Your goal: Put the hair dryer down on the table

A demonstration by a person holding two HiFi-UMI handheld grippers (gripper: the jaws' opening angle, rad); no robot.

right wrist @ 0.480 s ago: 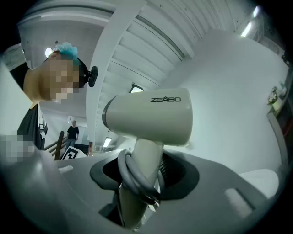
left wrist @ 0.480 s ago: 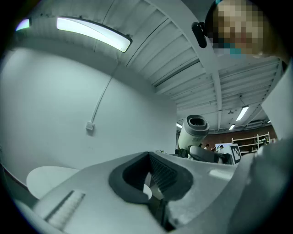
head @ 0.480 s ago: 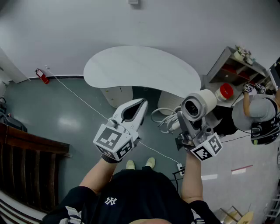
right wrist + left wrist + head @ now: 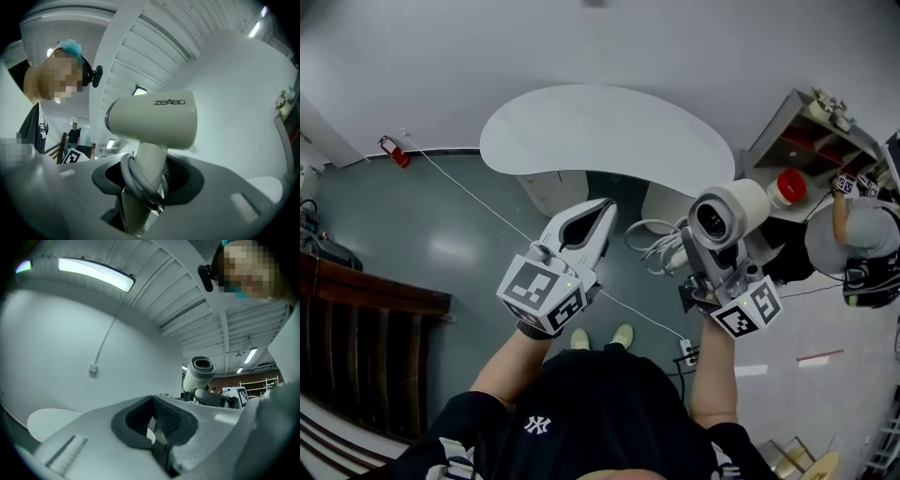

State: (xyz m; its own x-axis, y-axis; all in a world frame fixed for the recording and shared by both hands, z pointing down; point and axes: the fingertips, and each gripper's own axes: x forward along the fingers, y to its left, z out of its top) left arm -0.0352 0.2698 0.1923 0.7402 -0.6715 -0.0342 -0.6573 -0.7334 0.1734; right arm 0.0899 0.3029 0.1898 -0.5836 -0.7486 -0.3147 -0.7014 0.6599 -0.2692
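Observation:
A beige hair dryer (image 4: 727, 214) is held upright by its handle in my right gripper (image 4: 701, 261), which is shut on it. In the right gripper view the dryer (image 4: 154, 122) stands between the jaws with its grey cord (image 4: 136, 183) wound round the handle. More loose cord (image 4: 654, 246) hangs beside it. The white kidney-shaped table (image 4: 600, 131) lies ahead and well below both grippers. My left gripper (image 4: 596, 223) is raised at the left, shut with nothing in it (image 4: 157, 444). The left gripper view shows the dryer (image 4: 199, 376) off to its right.
A shelf unit (image 4: 811, 131) with a red-lidded tub (image 4: 786, 192) stands to the right of the table. Another person (image 4: 862, 239) is at the far right. A white cable (image 4: 469, 192) crosses the floor to a power strip (image 4: 686, 352). Dark wooden furniture (image 4: 356, 347) is at the left.
Both grippers have drifted only slightly, and the dryer stays held in the right one. The left gripper stays shut and empty.

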